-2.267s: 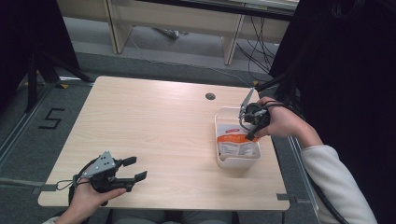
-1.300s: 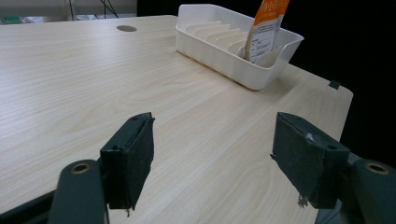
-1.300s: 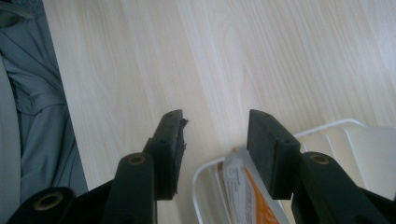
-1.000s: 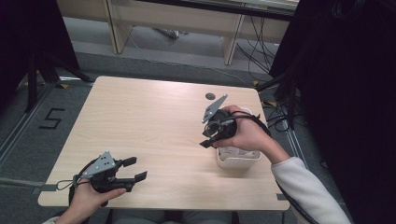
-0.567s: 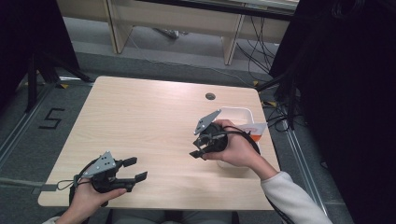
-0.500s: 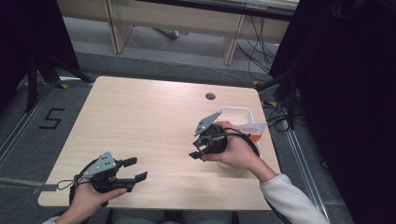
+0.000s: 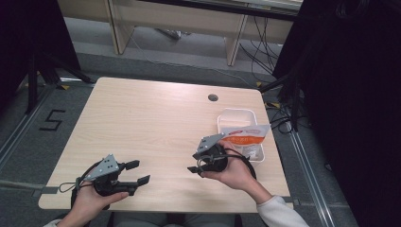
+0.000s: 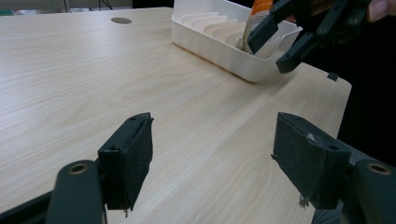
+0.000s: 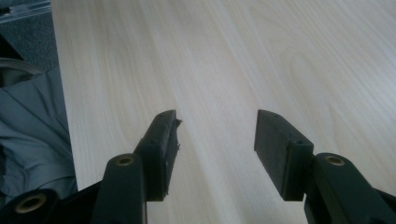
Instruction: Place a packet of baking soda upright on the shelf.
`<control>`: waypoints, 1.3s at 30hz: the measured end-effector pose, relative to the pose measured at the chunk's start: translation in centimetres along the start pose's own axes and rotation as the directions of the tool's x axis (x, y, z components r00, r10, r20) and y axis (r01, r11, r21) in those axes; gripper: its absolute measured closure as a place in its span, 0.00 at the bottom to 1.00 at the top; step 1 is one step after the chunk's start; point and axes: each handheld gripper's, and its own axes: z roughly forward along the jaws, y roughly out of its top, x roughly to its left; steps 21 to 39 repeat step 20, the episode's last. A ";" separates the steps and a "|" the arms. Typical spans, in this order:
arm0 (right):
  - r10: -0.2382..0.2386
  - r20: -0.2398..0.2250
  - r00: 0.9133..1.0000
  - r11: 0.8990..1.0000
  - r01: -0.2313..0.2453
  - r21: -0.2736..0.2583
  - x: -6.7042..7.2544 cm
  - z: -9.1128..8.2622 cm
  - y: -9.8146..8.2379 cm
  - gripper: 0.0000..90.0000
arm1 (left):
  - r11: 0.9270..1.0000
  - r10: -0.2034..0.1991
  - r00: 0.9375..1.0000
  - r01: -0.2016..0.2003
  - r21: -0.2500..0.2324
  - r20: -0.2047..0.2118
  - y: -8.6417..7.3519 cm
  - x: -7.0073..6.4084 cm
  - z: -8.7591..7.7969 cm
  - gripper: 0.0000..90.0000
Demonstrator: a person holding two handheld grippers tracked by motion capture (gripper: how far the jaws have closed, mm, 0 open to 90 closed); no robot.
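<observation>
A white slotted bin (image 7: 235, 111) stands at the right side of the wooden table (image 7: 156, 123), and an orange and white pouch (image 7: 243, 137) leans upright in it. My right gripper (image 7: 193, 162) hovers low over the table just left of the bin, pointing left. Its jaws have just been opening and hold nothing (image 9: 215, 135). My left gripper (image 7: 140, 171) rests near the front left edge, open and empty (image 8: 212, 158). Along its jaws I see the bin (image 8: 224, 37), the pouch (image 8: 259, 7) and the right gripper (image 8: 269, 55) farther off.
A round cable hole (image 7: 213, 97) sits near the table's far edge. The table's right edge runs close behind the bin, with dark curtains beyond. Grey cloth (image 9: 28, 126) lies off the table's edge in the right gripper view. A "5" (image 7: 52, 120) marks the floor at the left.
My right gripper has left the bin, moving left, toward the near edge and down to the table. The pouch stays in the bin. The left gripper has kept still.
</observation>
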 end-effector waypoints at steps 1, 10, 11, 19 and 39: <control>0.001 0.006 1.000 1.000 -0.001 -0.001 0.1 0.3 -0.3 0.55 | 1.000 0.005 1.000 -0.005 0.009 0.000 0.0 0.0 0.0 0.31; -0.005 -0.006 1.000 1.000 0.005 0.008 1.9 3.2 -3.0 0.56 | 1.000 -0.006 1.000 0.006 0.023 0.018 -0.2 -0.1 0.1 0.31; 0.018 -0.004 1.000 1.000 -0.017 0.014 2.2 3.3 -3.3 0.55 | 1.000 -0.006 1.000 0.005 0.024 0.022 -0.2 0.0 0.1 0.31; 0.002 -0.015 1.000 0.999 -0.002 0.041 3.2 2.8 -4.8 0.54 | 1.000 -0.003 1.000 0.002 0.028 0.030 -0.2 0.0 0.4 0.31; -0.009 -0.012 1.000 0.999 0.009 0.032 3.1 2.8 -4.9 0.54 | 0.999 0.017 0.999 -0.018 0.033 0.034 -0.2 0.1 0.3 0.31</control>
